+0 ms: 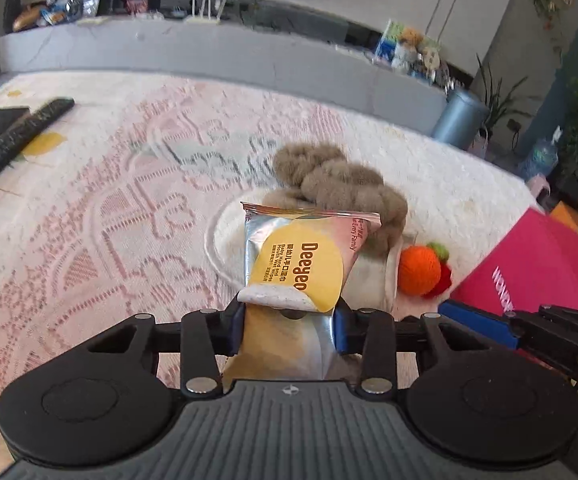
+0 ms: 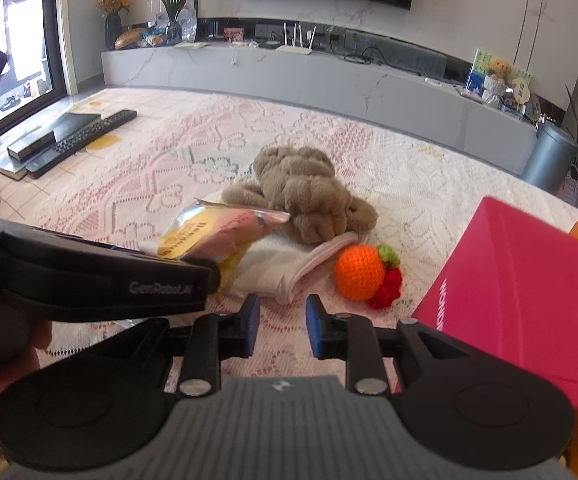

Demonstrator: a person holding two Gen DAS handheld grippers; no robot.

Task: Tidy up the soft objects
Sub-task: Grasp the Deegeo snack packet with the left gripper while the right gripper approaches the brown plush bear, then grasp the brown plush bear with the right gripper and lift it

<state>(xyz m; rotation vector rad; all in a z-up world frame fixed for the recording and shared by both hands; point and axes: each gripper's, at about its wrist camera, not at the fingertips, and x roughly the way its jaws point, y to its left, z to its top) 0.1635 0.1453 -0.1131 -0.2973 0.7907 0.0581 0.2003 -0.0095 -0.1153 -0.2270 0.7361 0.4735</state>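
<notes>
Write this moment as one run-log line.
left hand-held gripper: shut on wet wipes pack | right hand-held gripper: open, empty | pink box: beside

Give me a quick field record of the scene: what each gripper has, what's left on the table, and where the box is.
left gripper: shut on the Deeyeo wet wipes pack
right gripper: open, nothing between its pads
surface: table with pink lace cloth
still on cloth: brown plush toy, white sock, crocheted orange with a red crocheted piece beside it
container: pink box, right of the pile
far left: remote control
</notes>
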